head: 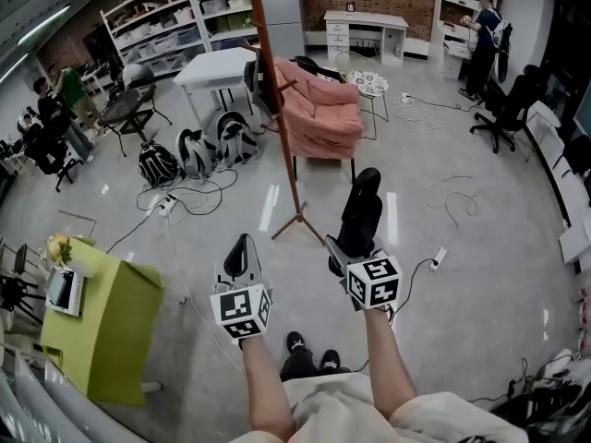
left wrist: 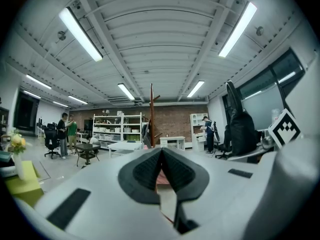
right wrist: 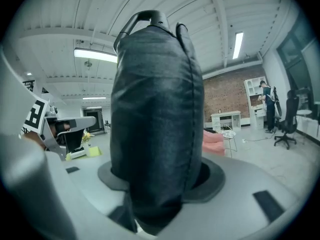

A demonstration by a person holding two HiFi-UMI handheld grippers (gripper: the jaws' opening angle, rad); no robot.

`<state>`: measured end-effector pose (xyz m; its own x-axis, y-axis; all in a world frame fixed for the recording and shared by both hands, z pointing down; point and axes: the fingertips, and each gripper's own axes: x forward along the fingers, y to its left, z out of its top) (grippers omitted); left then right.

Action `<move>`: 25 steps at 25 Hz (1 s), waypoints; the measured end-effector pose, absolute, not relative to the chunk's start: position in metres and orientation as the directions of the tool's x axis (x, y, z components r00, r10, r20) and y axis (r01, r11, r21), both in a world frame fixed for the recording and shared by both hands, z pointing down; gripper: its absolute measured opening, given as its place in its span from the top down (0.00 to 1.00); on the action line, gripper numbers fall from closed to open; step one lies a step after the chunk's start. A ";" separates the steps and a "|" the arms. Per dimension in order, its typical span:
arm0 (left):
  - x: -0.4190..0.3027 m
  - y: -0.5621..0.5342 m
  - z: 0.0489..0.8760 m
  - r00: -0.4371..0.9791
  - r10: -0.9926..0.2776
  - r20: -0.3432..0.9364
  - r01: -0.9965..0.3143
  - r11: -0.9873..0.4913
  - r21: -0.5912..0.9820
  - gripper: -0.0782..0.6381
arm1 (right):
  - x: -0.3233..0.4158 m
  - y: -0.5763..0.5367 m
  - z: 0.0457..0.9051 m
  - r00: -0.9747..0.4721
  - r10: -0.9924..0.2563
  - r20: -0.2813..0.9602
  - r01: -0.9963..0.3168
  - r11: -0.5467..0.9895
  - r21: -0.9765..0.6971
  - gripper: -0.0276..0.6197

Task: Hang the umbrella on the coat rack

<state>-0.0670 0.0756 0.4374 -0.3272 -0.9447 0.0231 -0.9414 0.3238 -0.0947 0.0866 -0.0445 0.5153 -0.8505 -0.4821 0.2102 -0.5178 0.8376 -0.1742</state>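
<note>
The brown wooden coat rack (head: 277, 90) stands on the floor straight ahead, its legs spread beyond my grippers; it also rises above the jaws in the left gripper view (left wrist: 151, 114). A black folded umbrella (head: 362, 209) in its sleeve stands upright in my right gripper (head: 354, 247), which is shut on its lower part. It fills the right gripper view (right wrist: 157, 119), its strap loop on top, and hides the rack there. My left gripper (head: 242, 252) hovers to the left of the rack's foot. Its pads (left wrist: 145, 171) meet at the tip, with nothing between them.
A pink sofa (head: 319, 109) sits just behind the rack, with a round side table (head: 367, 83) to its right. Backpacks (head: 199, 150) and cables lie on the floor at left. A green table (head: 111, 326) is near left. People stand at the far left and far right.
</note>
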 end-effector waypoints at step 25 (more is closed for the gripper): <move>-0.158 -0.067 0.423 -0.228 -0.974 0.006 -0.967 0.226 -0.117 0.88 | -0.033 -0.170 0.501 -0.831 -0.513 0.212 -0.545 0.827 -0.135 0.58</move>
